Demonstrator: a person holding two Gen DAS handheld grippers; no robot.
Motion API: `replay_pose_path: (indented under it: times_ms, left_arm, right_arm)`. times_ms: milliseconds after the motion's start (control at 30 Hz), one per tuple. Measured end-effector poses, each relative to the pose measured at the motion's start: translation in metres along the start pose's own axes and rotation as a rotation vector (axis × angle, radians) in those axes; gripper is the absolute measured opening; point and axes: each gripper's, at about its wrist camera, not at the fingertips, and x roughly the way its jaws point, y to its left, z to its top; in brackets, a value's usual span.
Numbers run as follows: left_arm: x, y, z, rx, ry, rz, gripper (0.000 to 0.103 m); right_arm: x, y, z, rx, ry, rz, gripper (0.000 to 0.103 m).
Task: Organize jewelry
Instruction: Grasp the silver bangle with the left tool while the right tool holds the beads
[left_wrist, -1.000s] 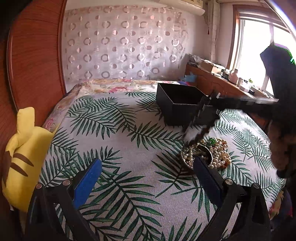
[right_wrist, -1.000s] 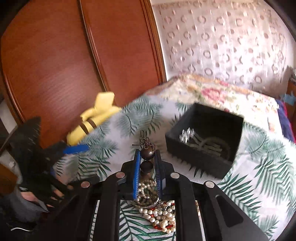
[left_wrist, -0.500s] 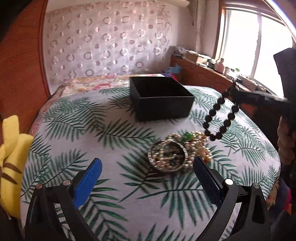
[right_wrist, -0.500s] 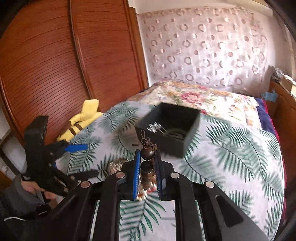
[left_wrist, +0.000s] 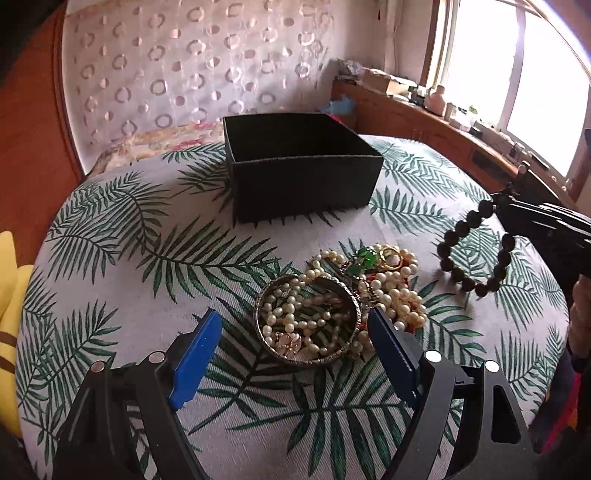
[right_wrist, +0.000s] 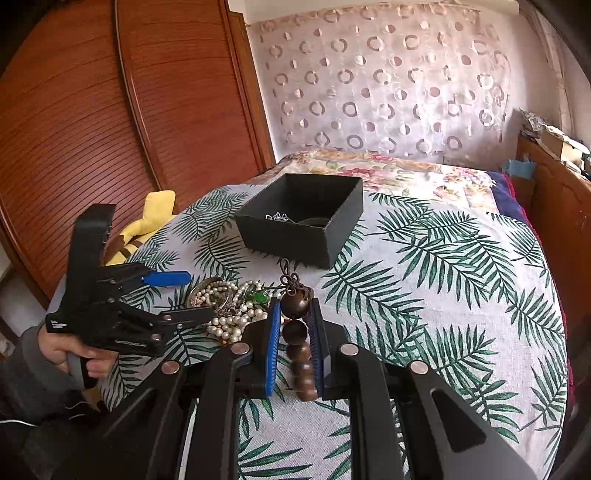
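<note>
The right tongs (right_wrist: 293, 325) are clenched on a dark wooden bead bracelet (left_wrist: 476, 251), which hangs clear of the leaf-print table (right_wrist: 443, 295). The open black box (right_wrist: 301, 221) lies ahead of them and slightly left, past the heap of pearl jewelry (left_wrist: 332, 295), so the carry runs forward. The left tongs (left_wrist: 291, 354) stand released, low over that heap, nearer to it than the right.
</note>
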Motion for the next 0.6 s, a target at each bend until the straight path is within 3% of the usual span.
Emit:
replay_pose_path:
  times_ms: [67, 300, 600]
  left_arm:
    - [0.002, 0.000, 0.003, -0.001, 0.004, 0.002, 0.078]
    - [0.006, -0.001, 0.003, 0.008, 0.016, -0.015, 0.058]
    - [-0.014, -0.002, 0.000, 0.008, -0.027, -0.017, 0.058]
  right_arm:
    - [0.001, 0.000, -0.001, 0.001, 0.000, 0.003, 0.017]
    - [0.005, 0.002, -0.002, -0.001, 0.007, 0.007, 0.017]
    - [0.004, 0.003, 0.003, -0.011, -0.005, 0.007, 0.017]
